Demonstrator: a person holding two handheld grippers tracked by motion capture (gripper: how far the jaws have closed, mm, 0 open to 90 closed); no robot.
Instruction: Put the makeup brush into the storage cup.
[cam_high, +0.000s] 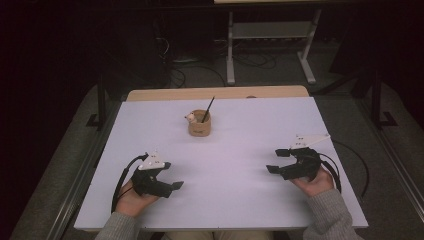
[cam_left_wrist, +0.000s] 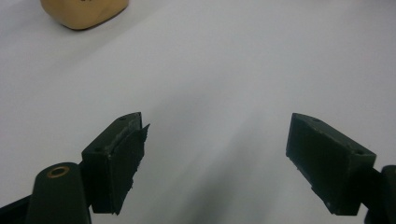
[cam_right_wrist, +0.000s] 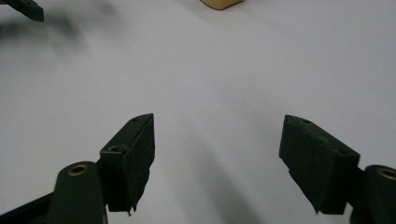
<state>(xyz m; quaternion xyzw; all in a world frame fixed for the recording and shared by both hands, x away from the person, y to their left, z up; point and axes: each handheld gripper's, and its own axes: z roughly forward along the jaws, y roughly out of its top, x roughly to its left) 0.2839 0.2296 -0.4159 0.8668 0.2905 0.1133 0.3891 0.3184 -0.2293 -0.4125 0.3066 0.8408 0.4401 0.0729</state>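
A tan round holder (cam_high: 200, 124) stands near the middle back of the white table (cam_high: 235, 200), with a thin dark stick (cam_high: 208, 109) leaning out of it and a small pale figure (cam_high: 190, 118) on its rim. My left gripper (cam_high: 172, 187) rests low at the front left, open, jaws pointing right with bare table between them (cam_left_wrist: 215, 144). At the front right my right gripper (cam_high: 275, 161) is held open as well, its jaws pointing left over bare table (cam_right_wrist: 217, 149). The holder's base (cam_left_wrist: 84, 11) shows at the top of the left gripper view.
A wooden strip (cam_high: 215, 93) runs along the table's far edge. Beyond it stand a white metal frame (cam_high: 270, 45) and loose cables on the dark floor. The left gripper's jaw tip (cam_right_wrist: 25, 9) shows at the top left of the right gripper view.
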